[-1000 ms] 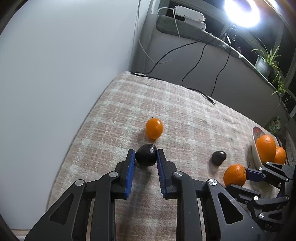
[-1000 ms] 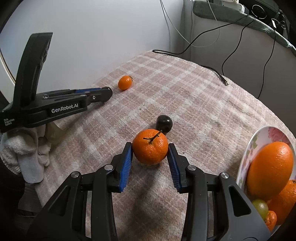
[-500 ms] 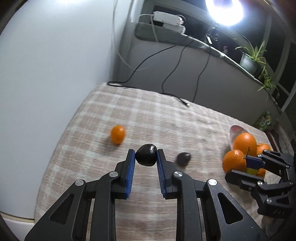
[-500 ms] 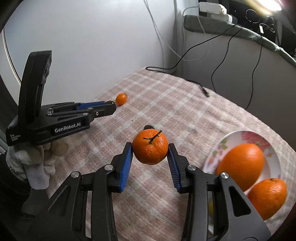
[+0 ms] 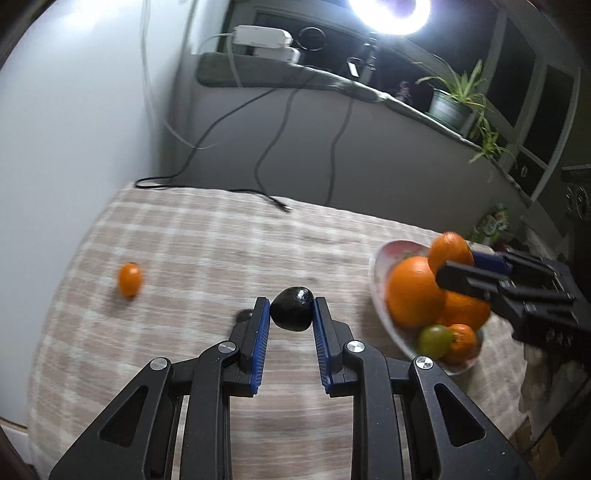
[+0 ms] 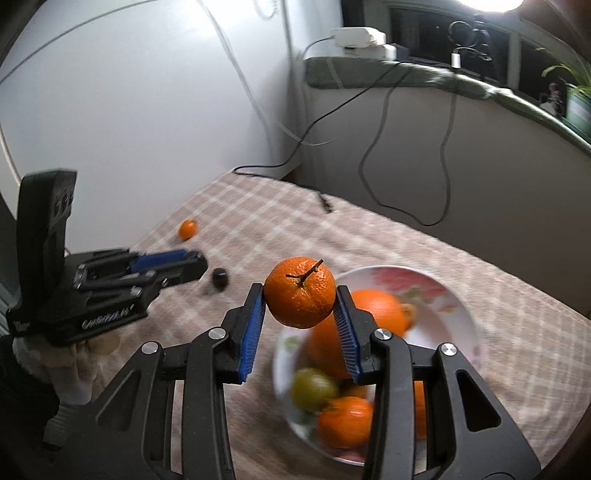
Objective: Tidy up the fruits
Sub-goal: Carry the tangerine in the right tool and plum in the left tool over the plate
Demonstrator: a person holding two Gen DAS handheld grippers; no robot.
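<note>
Meanwhile our right gripper (image 6: pixel 299 306) jaws clamp a mandarin (image 6: pixel 300 292), stem up, above the crowded bowl (image 6: pixel 458 314) at lower right; left gripper (image 5: pixel 290 314) jaws pinch a dark fruit (image 5: pixel 291 308).

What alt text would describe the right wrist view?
The right gripper holds a stemmed mandarin above a floral bowl of oranges. At left, the left gripper hovers over a checked cloth.

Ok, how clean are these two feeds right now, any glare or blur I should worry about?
Left wrist view: ring light blows out at the top, checked cloth and bowl smeared, dark fruit in the tongs sharp. Right wrist view: glare top right, bowl fruit blurred, held tangerine crisp. Both bend straight edges at the rim.
</note>
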